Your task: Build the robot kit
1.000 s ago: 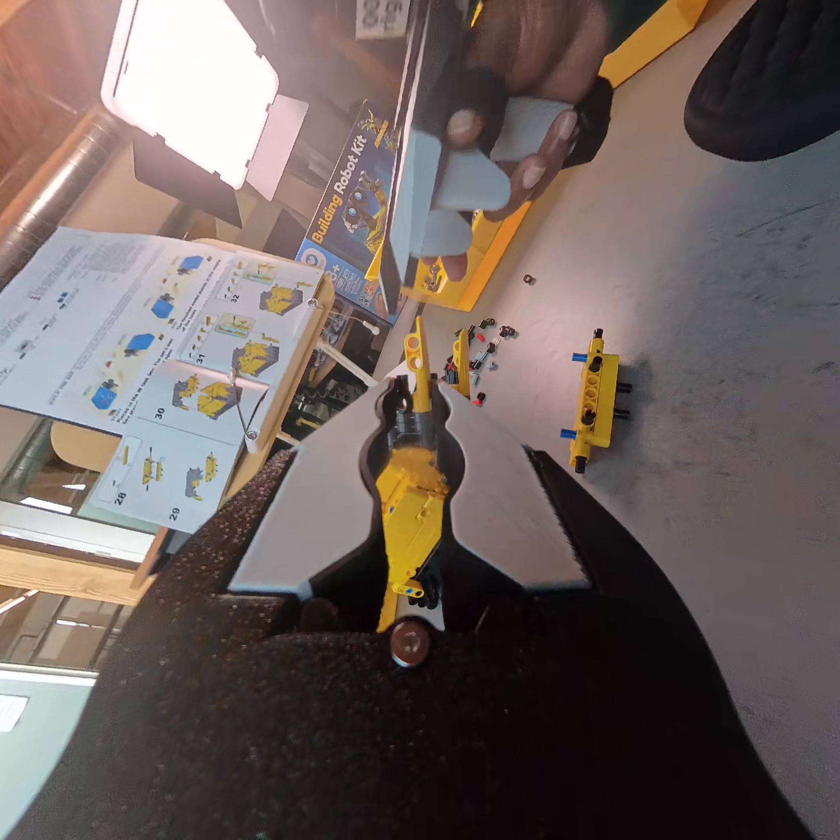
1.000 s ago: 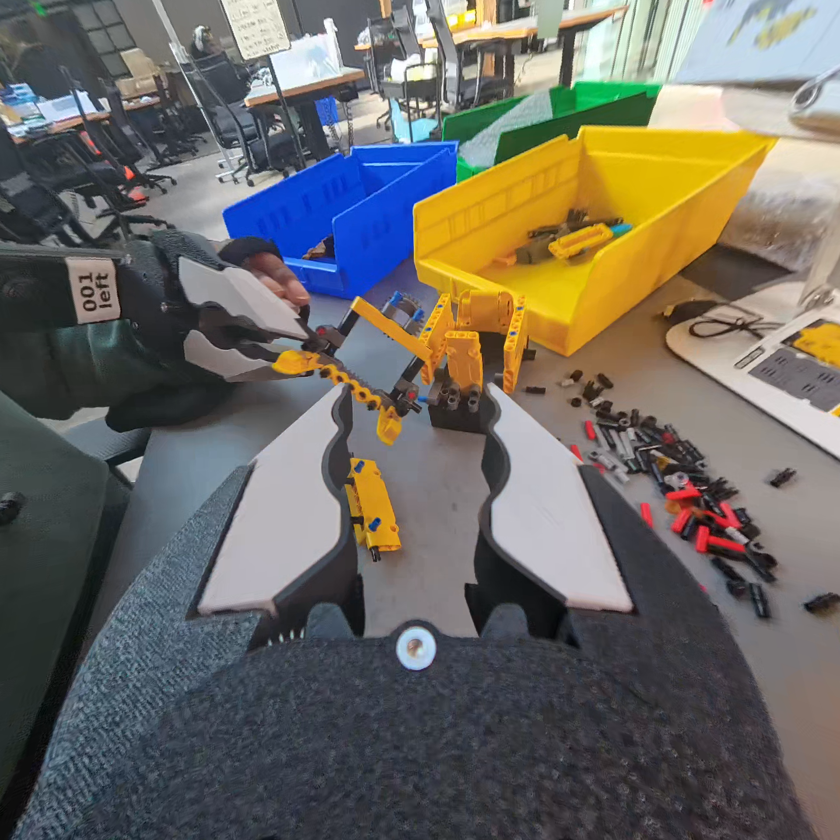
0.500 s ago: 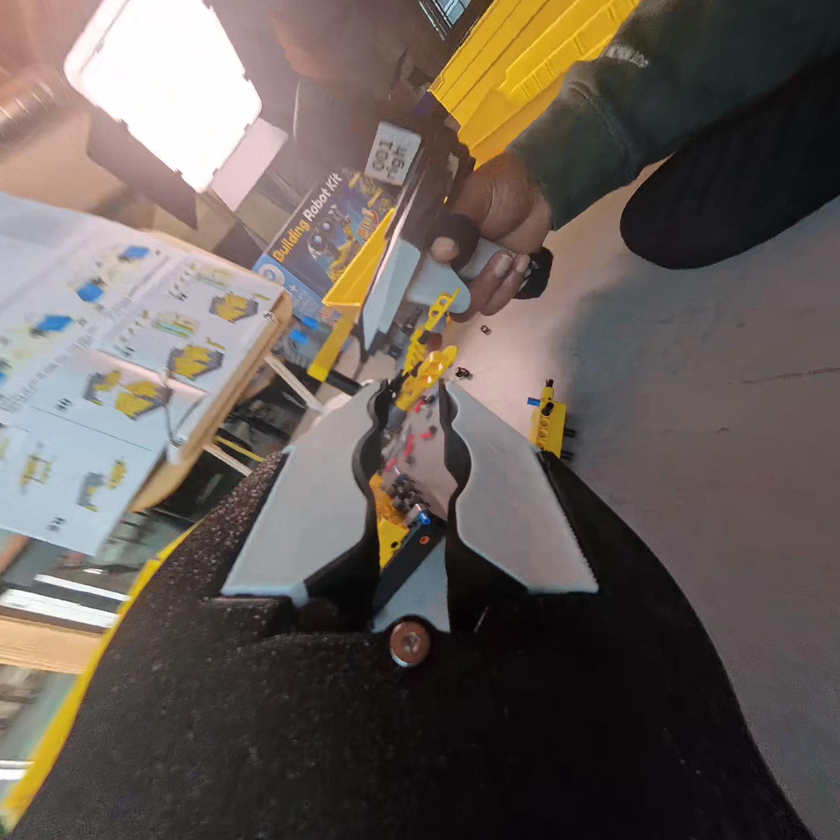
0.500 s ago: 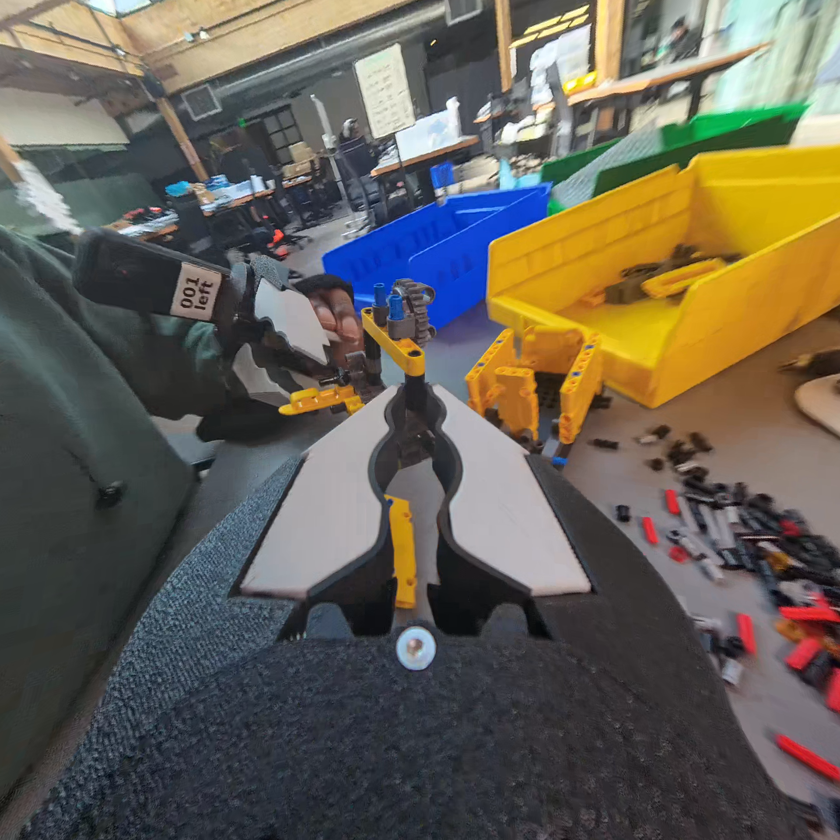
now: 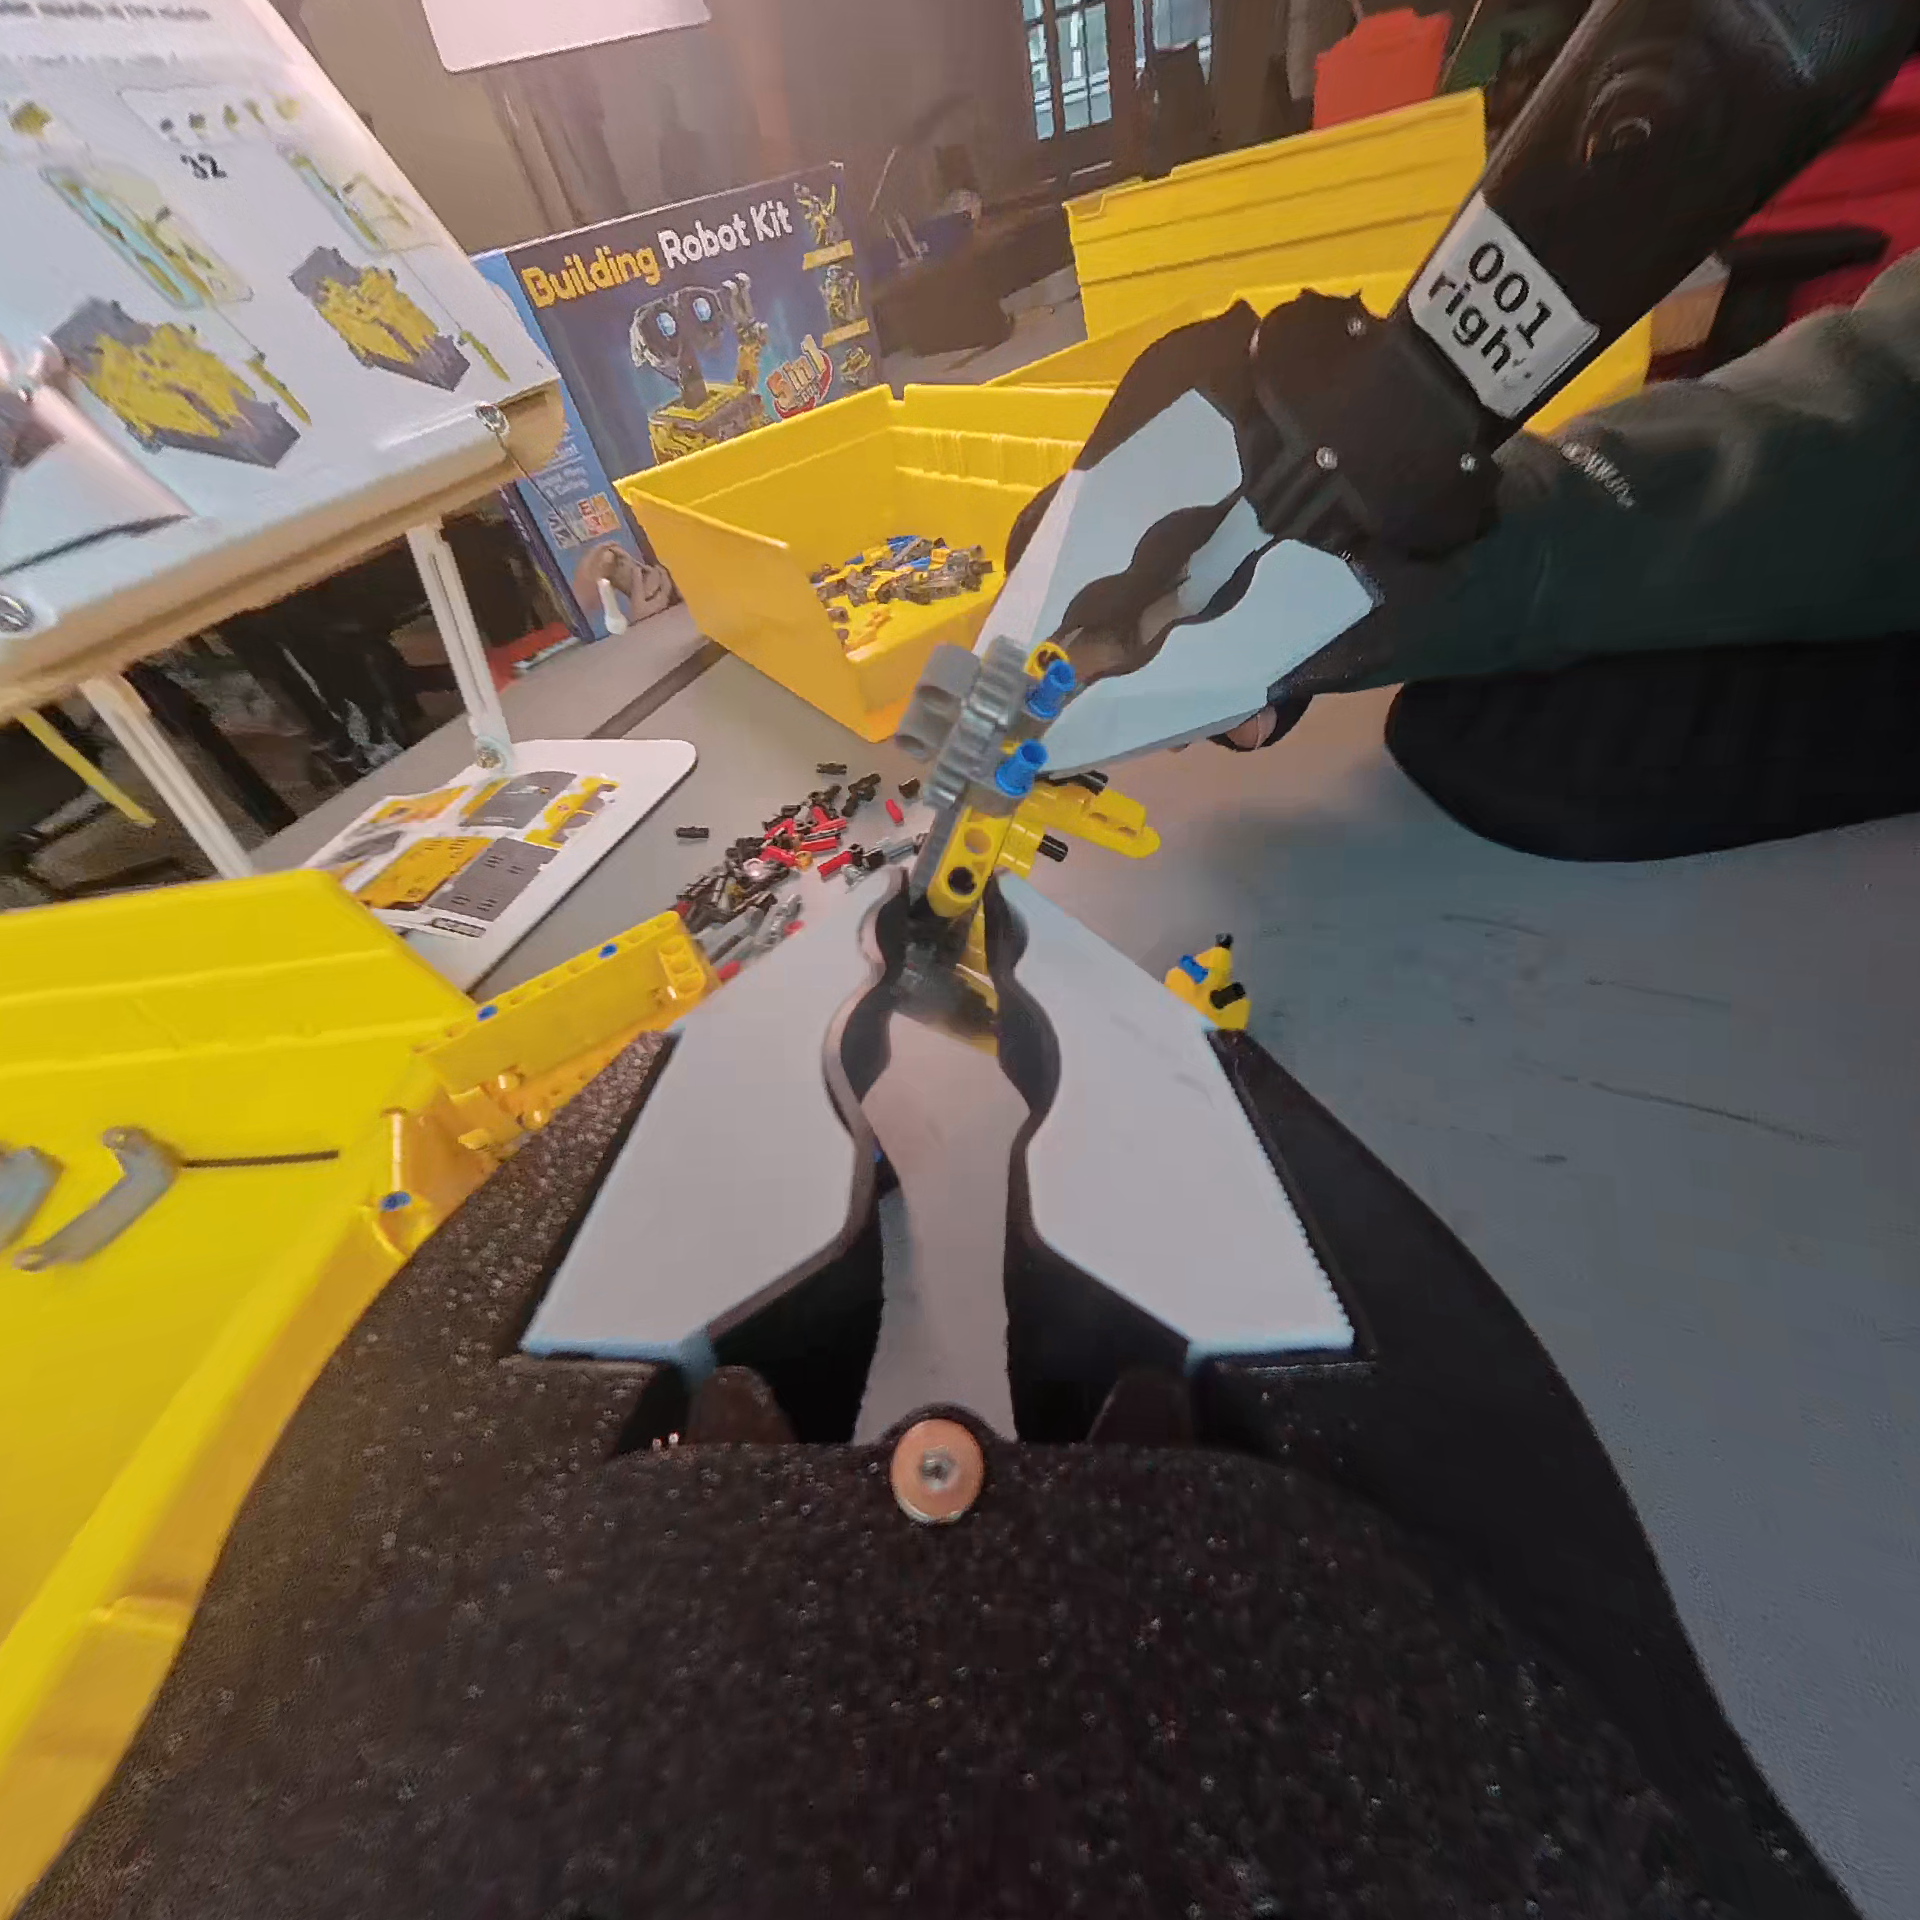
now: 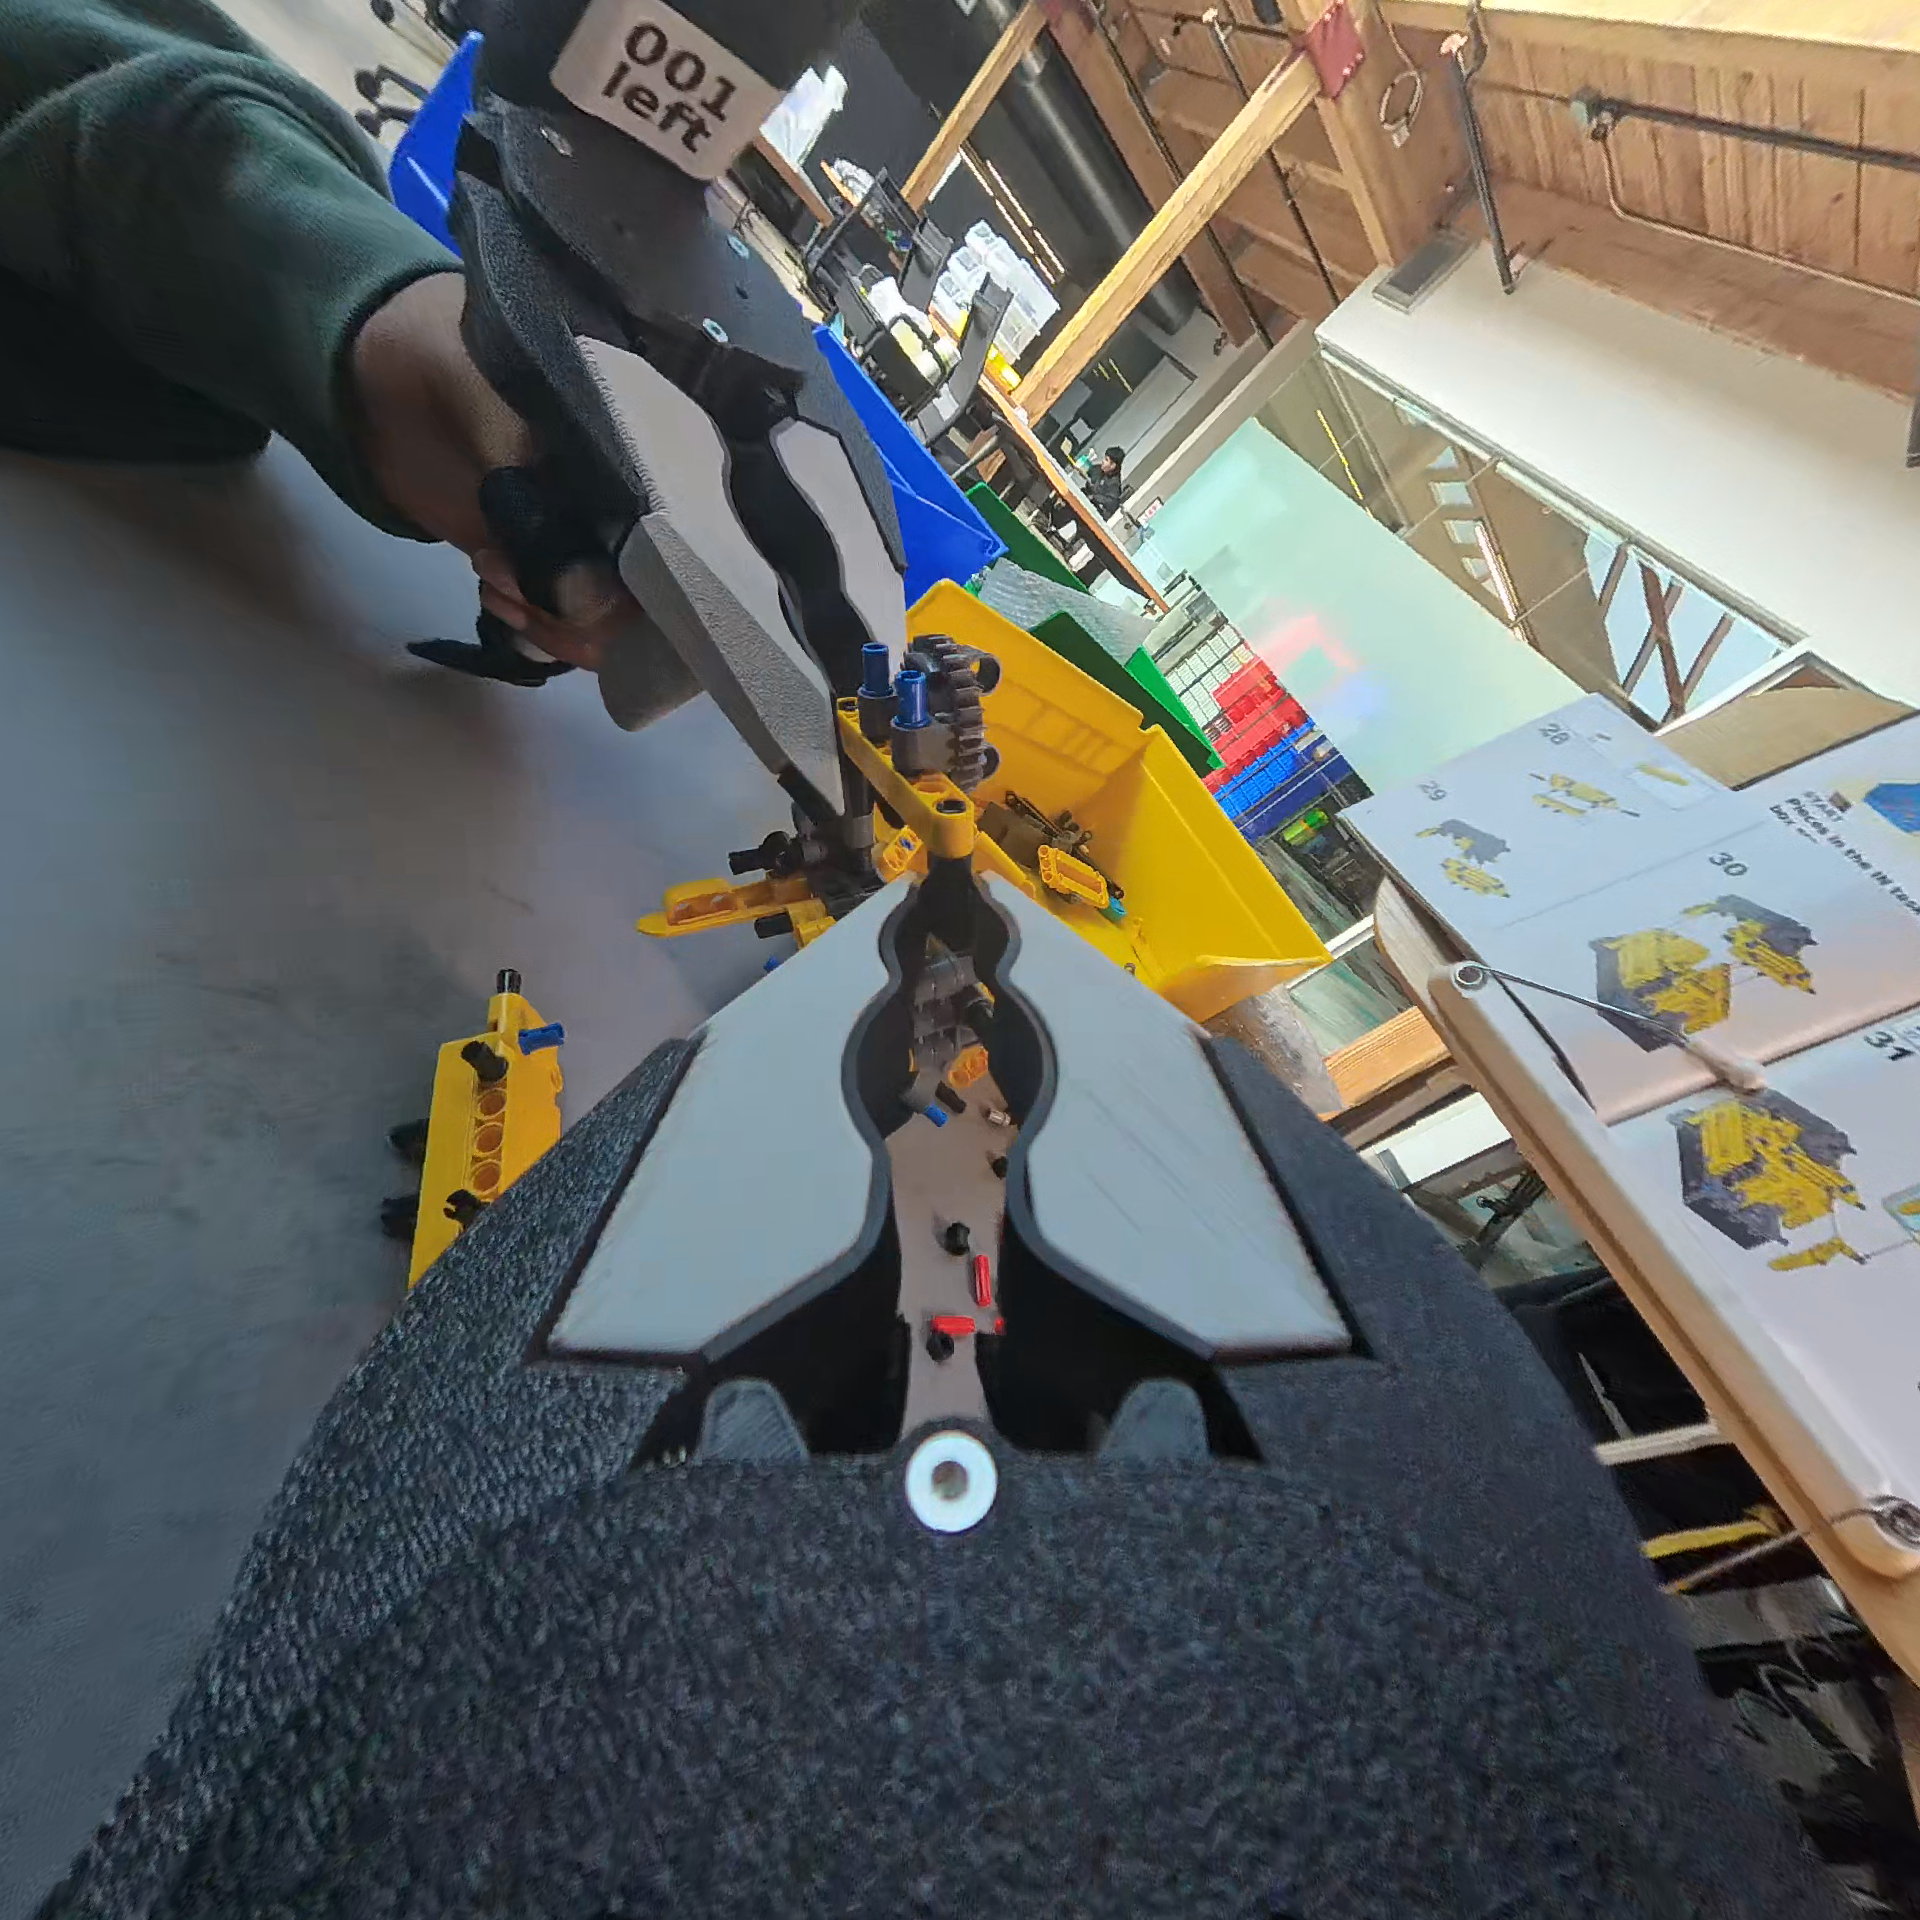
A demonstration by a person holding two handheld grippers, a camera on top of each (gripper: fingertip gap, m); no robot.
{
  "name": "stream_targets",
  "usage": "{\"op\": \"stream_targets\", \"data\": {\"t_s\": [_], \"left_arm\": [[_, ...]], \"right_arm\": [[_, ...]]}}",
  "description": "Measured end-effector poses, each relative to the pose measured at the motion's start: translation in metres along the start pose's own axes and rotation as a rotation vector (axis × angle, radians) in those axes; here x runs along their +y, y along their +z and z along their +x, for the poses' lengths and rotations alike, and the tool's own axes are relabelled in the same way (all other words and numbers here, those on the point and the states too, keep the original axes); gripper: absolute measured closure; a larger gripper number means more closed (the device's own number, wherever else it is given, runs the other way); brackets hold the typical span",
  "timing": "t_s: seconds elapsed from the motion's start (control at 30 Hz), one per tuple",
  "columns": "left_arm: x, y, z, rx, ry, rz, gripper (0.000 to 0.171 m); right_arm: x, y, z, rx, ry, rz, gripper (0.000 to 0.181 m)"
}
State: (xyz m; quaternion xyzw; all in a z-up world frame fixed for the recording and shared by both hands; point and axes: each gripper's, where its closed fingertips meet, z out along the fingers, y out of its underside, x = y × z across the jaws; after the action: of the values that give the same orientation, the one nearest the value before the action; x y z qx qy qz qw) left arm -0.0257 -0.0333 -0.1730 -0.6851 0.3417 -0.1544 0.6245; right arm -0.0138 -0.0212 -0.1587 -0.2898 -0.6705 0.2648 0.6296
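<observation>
Both grippers, left (image 5: 940,894) and right (image 6: 945,883), clamp one small yellow-beamed plastic brick assembly with grey gear and blue pins (image 5: 977,769) above the grey table (image 5: 1558,1039); opposing pulls could snap pins loose

two wrist cameras facing each other, close over grey table (image 5: 1558,1039), sharing yellow brick assembly (image 5: 971,831)

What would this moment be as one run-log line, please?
left gripper: shut on assembly | right gripper: shut on assembly | pins: loose on table | bin: behind pins
</observation>
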Motion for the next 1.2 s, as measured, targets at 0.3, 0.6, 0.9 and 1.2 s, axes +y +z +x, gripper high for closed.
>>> {"op": "stream_targets", "data": {"t_s": [0.3, 0.6, 0.9, 1.2], "left_arm": [[0.029, 0.004, 0.000, -0.079, 0.308, -0.183, 0.165], [0.062, 0.007, 0.009, 0.030, 0.150, -0.328, 0.163], [0.069, 0.007, 0.010, 0.034, 0.166, -0.368, 0.160], [0.073, 0.008, 0.008, 0.049, 0.169, -0.387, 0.160]], "right_arm": [[0.036, -0.007, -0.014, -0.201, 0.274, -0.168, 0.165], [0.036, -0.034, -0.064, -0.566, 0.453, -0.306, 0.153], [0.052, -0.041, -0.090, -0.676, 0.455, -0.456, 0.143], [0.050, -0.051, -0.115, -0.800, 0.423, -0.504, 0.156]]}}
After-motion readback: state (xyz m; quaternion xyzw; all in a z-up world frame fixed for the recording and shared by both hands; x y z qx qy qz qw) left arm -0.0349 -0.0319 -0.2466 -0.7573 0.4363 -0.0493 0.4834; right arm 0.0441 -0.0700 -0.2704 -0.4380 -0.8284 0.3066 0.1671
